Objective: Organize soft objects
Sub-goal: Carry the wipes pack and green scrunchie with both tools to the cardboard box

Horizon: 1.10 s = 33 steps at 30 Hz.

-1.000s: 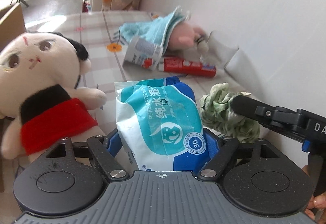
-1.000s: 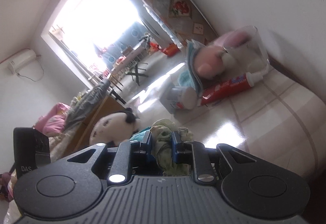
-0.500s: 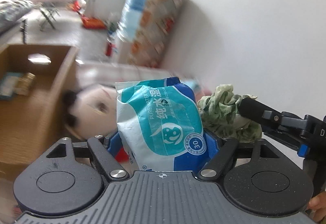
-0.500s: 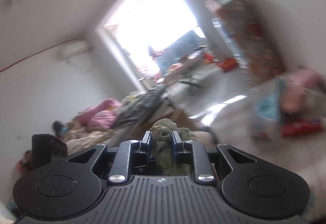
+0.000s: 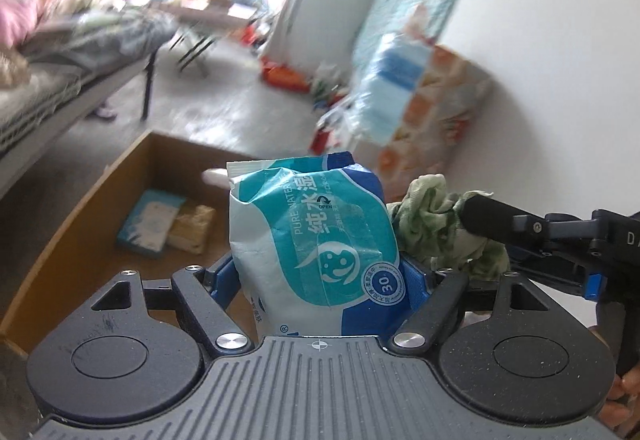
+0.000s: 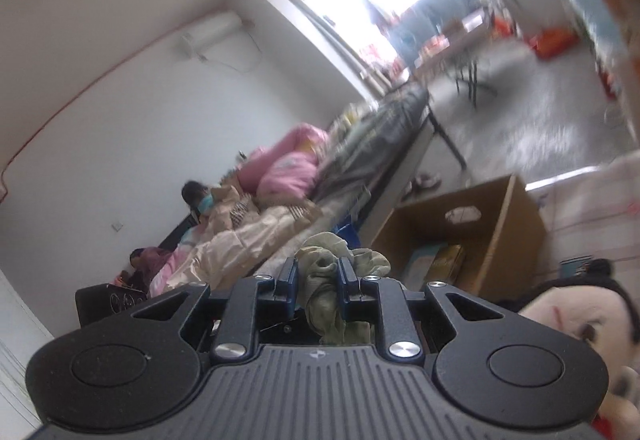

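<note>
My left gripper (image 5: pixel 316 280) is shut on a blue and white pack of wet wipes (image 5: pixel 316 240), held upright above an open cardboard box (image 5: pixel 80 216). Inside that box lie a light blue pack (image 5: pixel 150 220) and a yellow pack (image 5: pixel 192 226). My right gripper (image 6: pixel 318 276) is shut on a crumpled green cloth (image 6: pixel 328 280); in the left wrist view the green cloth (image 5: pixel 436 228) hangs just right of the wipes. The cardboard box (image 6: pixel 516 216) sits ahead and to the right in the right wrist view. A plush doll's head (image 6: pixel 572 324) shows at the lower right.
A bed (image 6: pixel 280 224) with pink bedding runs along the left wall, and a person sits on it. A folding table (image 5: pixel 200 20) stands near the bright window. Stacked packages (image 5: pixel 420 80) lean on the right wall. A hand (image 5: pixel 624 400) holds the right gripper's handle.
Both grippers have swung left and risen away from the table, keeping their loads. The plush doll, toothpaste and cups have left the left wrist view; the cardboard box and floor now fill it.
</note>
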Available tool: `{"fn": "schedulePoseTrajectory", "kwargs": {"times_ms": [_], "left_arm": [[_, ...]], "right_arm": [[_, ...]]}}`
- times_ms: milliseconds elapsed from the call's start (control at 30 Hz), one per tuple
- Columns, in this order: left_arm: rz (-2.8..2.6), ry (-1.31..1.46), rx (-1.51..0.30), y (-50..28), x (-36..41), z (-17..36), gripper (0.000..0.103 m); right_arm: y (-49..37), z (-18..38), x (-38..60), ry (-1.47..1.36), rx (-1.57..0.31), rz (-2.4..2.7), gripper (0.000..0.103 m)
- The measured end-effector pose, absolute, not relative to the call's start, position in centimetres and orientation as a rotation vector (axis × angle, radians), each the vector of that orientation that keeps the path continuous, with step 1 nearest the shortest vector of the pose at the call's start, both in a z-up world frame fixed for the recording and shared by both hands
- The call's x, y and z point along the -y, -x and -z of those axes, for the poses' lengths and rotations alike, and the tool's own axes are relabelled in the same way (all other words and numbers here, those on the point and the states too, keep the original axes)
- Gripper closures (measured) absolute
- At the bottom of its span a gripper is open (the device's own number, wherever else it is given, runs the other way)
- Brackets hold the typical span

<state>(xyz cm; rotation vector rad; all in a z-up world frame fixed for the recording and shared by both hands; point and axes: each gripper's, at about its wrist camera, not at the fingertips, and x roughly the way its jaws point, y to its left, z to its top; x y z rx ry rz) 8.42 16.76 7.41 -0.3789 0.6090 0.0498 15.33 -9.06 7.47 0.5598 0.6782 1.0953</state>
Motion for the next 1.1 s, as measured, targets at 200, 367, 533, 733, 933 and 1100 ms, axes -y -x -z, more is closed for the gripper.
{"fn": "schedulePoseTrajectory", "kwargs": {"times_ms": [200,367,533,733,933,1100], "left_arm": [[-0.097,0.400,-0.717,-14.8,-22.0,-4.1,0.025],[-0.084,0.336,-0.803,-19.4,-23.9,-1.4,0.025],[-0.042,0.277,-0.887,-24.0,-24.1,1.1,0.025],[0.003,0.235,-0.943,-27.7,-24.0,4.1,0.025],[0.036,0.187,-1.013,-29.7,-23.6,7.0,0.026],[-0.015,0.198,-1.007,-29.7,-24.0,7.4,0.024]], "right_arm": [[-23.3,-5.7,4.2,-0.548,-0.805,-1.001,0.082],[-27.5,-4.5,2.0,-0.520,-0.834,-0.944,0.082],[-29.1,-3.7,0.9,-0.504,-0.829,-0.933,0.082],[-30.5,-3.2,0.9,-0.521,-0.806,-0.933,0.082],[-31.1,-3.1,1.4,-0.540,-0.793,-0.936,0.082],[-30.7,-2.9,1.6,-0.528,-0.798,-0.939,0.082]]}}
